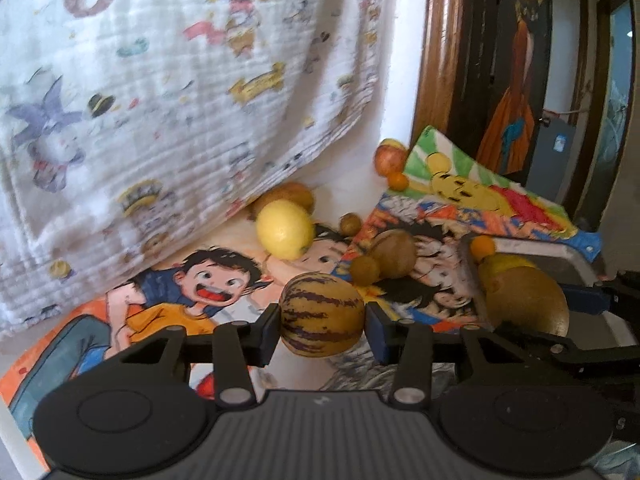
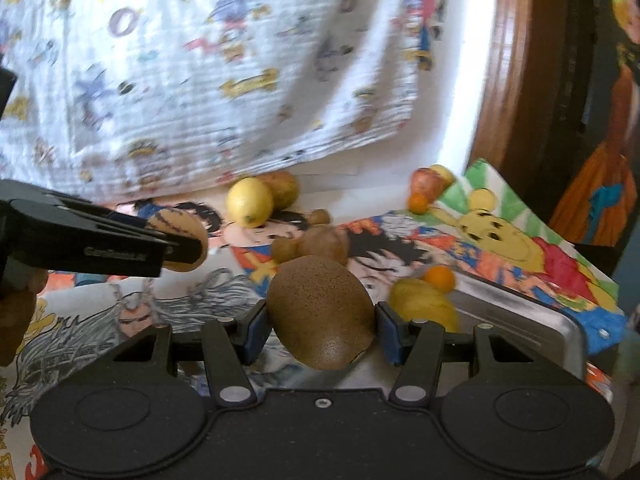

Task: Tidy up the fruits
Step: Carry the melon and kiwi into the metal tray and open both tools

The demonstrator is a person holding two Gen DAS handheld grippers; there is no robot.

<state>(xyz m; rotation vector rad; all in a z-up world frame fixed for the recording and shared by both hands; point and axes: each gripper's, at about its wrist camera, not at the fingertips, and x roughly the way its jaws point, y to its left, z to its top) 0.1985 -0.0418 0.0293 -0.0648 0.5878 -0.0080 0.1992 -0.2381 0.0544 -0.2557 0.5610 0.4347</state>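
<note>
- Left wrist view: the left gripper point(image 1: 322, 316) is clenched on a round yellow fruit with dark purple stripes point(image 1: 322, 314), its two blue-padded fingers point(image 1: 378, 334) pressing both sides, the fruit lifted above the cartoon-printed paper table covering point(image 1: 168, 304).
- Ahead lies a smooth yellow lemon point(image 1: 285, 229), touching a brownish-yellow fruit point(image 1: 292, 195) behind it at the hem of a white printed cloth point(image 1: 180, 92).
- A brown fuzzy kiwi point(image 1: 394, 253) rests on the covering, with a small round brown fruit point(image 1: 365, 269) touching its near-left side and another small brown fruit point(image 1: 351, 223) well behind.
- At the far back, a red-yellow apple point(image 1: 389, 155) sits with a tiny orange fruit point(image 1: 398, 181) just in front.
- To the right, a silver metal tray point(image 1: 568, 258) holds a small orange fruit point(image 1: 483, 246) and a yellow fruit, mostly hidden by a large brown oval kiwi point(image 1: 526, 302) held in the right gripper point(image 1: 526, 308).

- Right wrist view: the right gripper point(image 2: 322, 332) grasps the large brown oval kiwi point(image 2: 320, 314) between its blue pads, held just left of the silver metal tray point(image 2: 520, 316).
- In the tray lie a blurred yellow fruit point(image 2: 424, 306) and the small orange fruit point(image 2: 439, 277), touching each other.
- At left, the left gripper point(image 2: 182, 246) grips the striped fruit point(image 2: 180, 236) above the covering.
- The lemon point(image 2: 250, 201), the other kiwi point(image 2: 324, 242) and the apple point(image 2: 427, 183) lie beyond.
</note>
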